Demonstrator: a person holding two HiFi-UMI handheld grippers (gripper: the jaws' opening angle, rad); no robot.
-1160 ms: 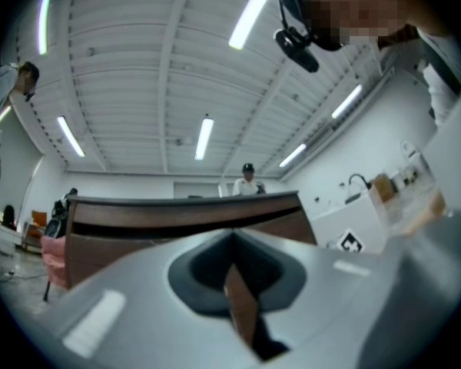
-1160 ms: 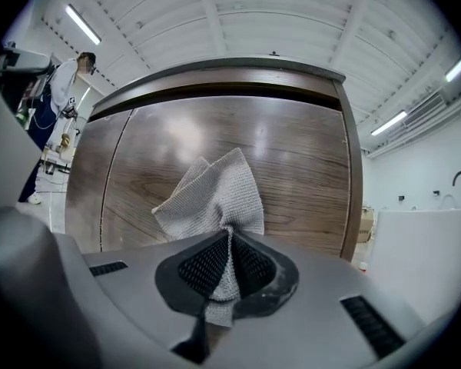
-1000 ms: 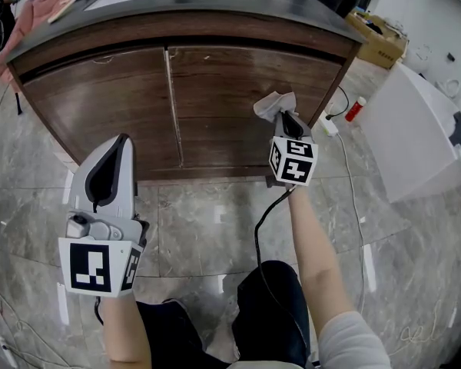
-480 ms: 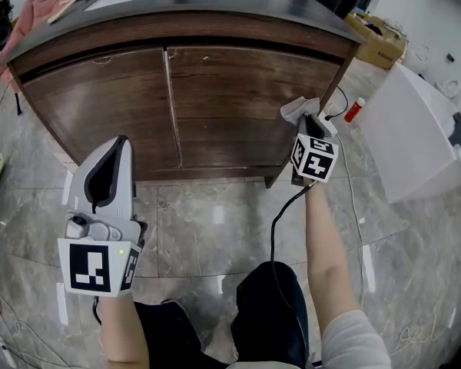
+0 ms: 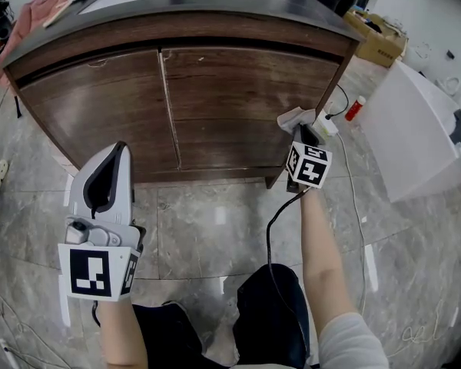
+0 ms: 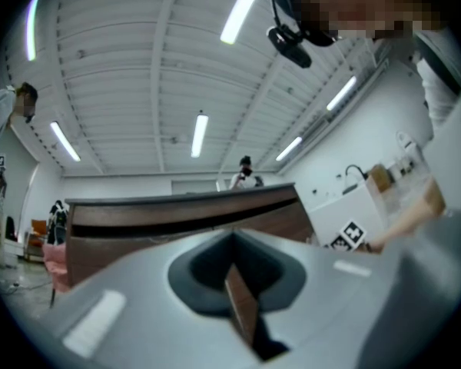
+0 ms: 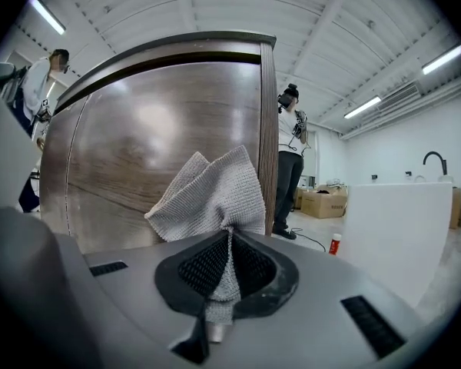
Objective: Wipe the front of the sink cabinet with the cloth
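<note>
The right gripper is clamped on a grey knitted cloth, whose pinched tail disappears down between the jaws while the rest fans out above them. It is held at the lower right corner of the sink cabinet, by the right door's outer edge. The cloth seems to press on the wood there, though neither view shows the contact itself. In the head view the marker cube covers most of this gripper's jaws. The left gripper hangs over the tiled floor in front of the left door, well apart from the cabinet, its jaws together with nothing between them. The cabinet's top is cut off at the frame's upper edge. A white power strip lies just beyond the cloth, partly hidden by it.
</note>
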